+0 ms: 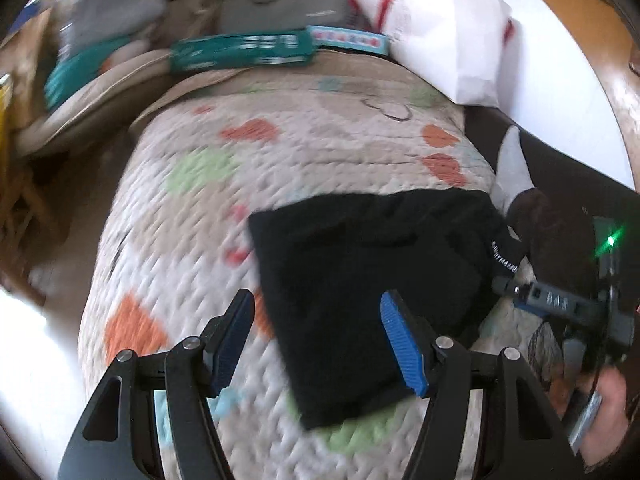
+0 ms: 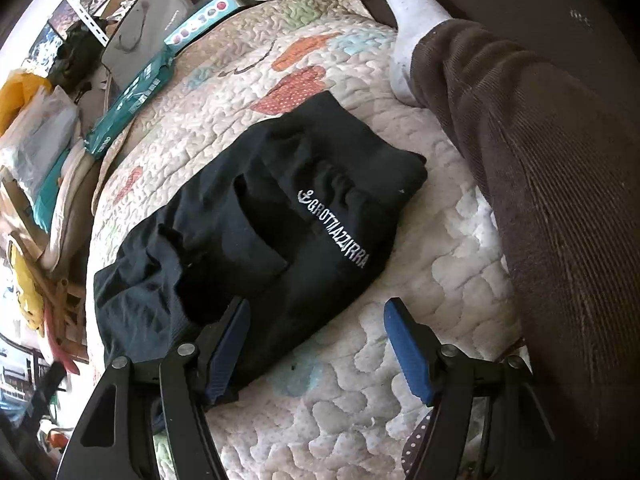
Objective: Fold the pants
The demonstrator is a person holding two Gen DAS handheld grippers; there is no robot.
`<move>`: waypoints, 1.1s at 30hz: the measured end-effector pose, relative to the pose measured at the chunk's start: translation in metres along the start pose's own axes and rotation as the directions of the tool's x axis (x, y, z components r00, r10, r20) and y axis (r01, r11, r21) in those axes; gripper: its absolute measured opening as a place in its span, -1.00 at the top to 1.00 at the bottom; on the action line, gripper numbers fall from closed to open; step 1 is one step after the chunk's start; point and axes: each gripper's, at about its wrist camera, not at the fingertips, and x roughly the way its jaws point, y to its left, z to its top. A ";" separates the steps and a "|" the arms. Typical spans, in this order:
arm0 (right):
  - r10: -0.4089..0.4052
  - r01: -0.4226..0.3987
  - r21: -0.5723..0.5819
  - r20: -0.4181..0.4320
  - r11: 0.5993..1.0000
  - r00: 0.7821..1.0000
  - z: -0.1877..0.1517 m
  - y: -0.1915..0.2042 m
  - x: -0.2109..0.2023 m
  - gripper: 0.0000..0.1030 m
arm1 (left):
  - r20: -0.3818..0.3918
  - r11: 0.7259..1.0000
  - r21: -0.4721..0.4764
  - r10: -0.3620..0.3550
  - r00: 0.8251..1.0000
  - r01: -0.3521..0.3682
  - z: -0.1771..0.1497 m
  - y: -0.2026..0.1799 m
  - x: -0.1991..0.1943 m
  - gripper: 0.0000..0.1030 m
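Left wrist view: left gripper (image 1: pixel 318 344) at the bottom, jaws apart, nothing between the blue pads (image 1: pixel 402 346). Just past them, black pants (image 1: pixel 368 280), folded into a small flat pack, lying on a quilt (image 1: pixel 280 152) with orange and green spots. White letters on the pants near their right edge. At the far right, right gripper (image 1: pixel 560 304) held in a hand (image 1: pixel 608 404), a green light above it. Farther off, a white sock (image 1: pixel 512 168) on a foot, beside the quilt. At the very back, a teal box (image 1: pixel 240 50), a grey bag (image 1: pixel 280 0) and a white bag (image 1: pixel 448 36), all blurry.

Right wrist view: right gripper (image 2: pixel 316 344) at the bottom, jaws apart, empty. Left pad over the near edge of the pants (image 2: pixel 256 224); touching or not, cannot tell. Right pad over bare quilt (image 2: pixel 432 264). Pants lying slantwise across the quilt, white letters on top. To the right, a brown leg (image 2: pixel 540 160) resting on the quilt, white sock (image 2: pixel 412 20) at its far end. Far left, teal box (image 2: pixel 132 100) and grey bag (image 2: pixel 148 20) past the quilt's edge.
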 end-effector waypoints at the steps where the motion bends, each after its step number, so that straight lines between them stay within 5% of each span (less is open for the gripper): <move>1: -0.004 0.004 0.005 0.005 1.000 1.000 0.001 -0.001 -0.001 -0.44 | -0.011 0.999 0.026 -0.025 1.000 0.025 0.014 -0.007 0.009 -0.26; 7: 0.001 -0.002 0.050 0.020 0.999 1.000 0.003 -0.013 -0.004 -0.44 | -0.101 0.984 0.119 -0.123 0.987 0.135 0.066 -0.055 0.068 -0.26; 15: -0.042 0.041 0.048 0.036 0.998 0.998 0.008 -0.010 0.012 -0.52 | -0.186 0.944 0.210 -0.216 0.959 0.253 0.098 -0.126 0.142 -0.26; 22: -0.039 0.034 0.101 0.053 0.994 0.998 0.031 -0.011 0.021 -0.62 | -0.308 0.910 0.165 -0.318 0.897 0.379 0.115 -0.176 0.205 -0.26; 25: -0.051 0.038 0.131 0.096 0.991 0.994 0.037 -0.013 0.025 -0.62 | -0.342 0.903 0.178 -0.316 0.885 0.392 0.114 -0.192 0.220 -0.28; 30: -0.060 0.046 0.124 0.116 0.991 0.991 0.042 -0.012 0.027 -0.54 | -0.377 0.889 0.270 -0.256 0.890 0.370 0.110 -0.210 0.232 -0.28; 32: -0.049 0.034 0.136 0.112 0.990 0.993 0.045 -0.016 0.025 -0.30 | -0.394 0.879 0.303 -0.236 0.888 0.368 0.110 -0.213 0.232 -0.05; 33: -0.045 0.029 0.145 0.108 0.989 0.993 0.046 -0.019 0.024 -0.10 | -0.397 0.879 0.312 -0.225 0.890 0.361 0.110 -0.213 0.232 0.30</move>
